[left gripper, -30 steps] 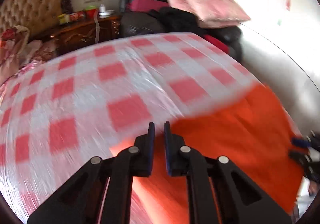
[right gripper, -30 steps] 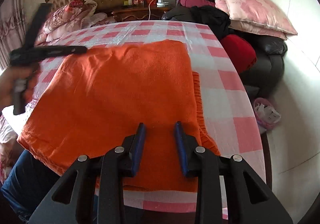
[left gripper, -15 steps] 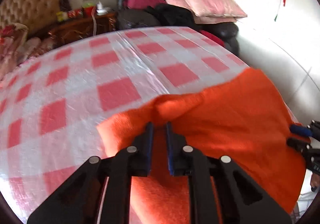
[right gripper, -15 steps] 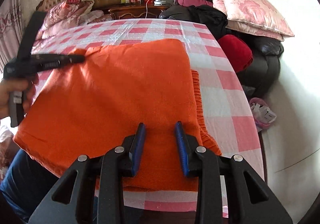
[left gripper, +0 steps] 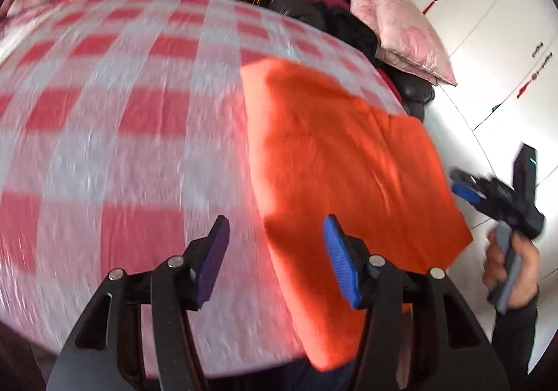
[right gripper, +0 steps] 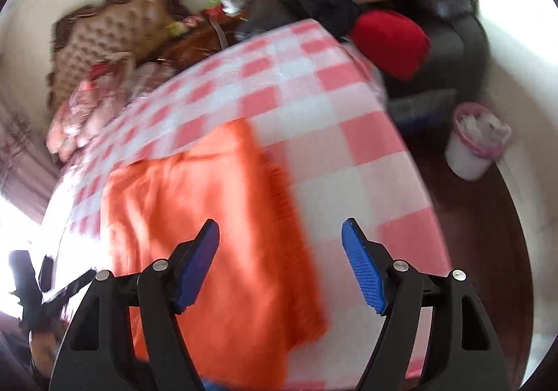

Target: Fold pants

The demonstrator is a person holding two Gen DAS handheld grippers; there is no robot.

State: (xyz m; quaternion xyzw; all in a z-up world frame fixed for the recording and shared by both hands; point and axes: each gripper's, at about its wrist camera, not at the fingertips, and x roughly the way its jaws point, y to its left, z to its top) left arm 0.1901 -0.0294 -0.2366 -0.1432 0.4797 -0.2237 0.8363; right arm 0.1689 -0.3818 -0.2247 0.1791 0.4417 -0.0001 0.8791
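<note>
Left wrist view: left hand-held gripper [left gripper: 277,253], clamped on the orange pants [left gripper: 341,160] a moment ago, is opening, nothing between its jaws. The pants lie folded on the checked surface [left gripper: 115,105].

Right wrist view: right hand-held gripper [right gripper: 280,260] likewise opening, empty, above the pants' right edge. Fold appears released.

Both wrist views look steeply down, close; share orange pants [left gripper: 341,160], checked tablecloth [right gripper: 348,147].

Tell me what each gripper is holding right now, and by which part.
Nothing is held. The left gripper and right gripper are both opening, pads clear of the orange pants, which lie folded on the checked tablecloth.
</note>
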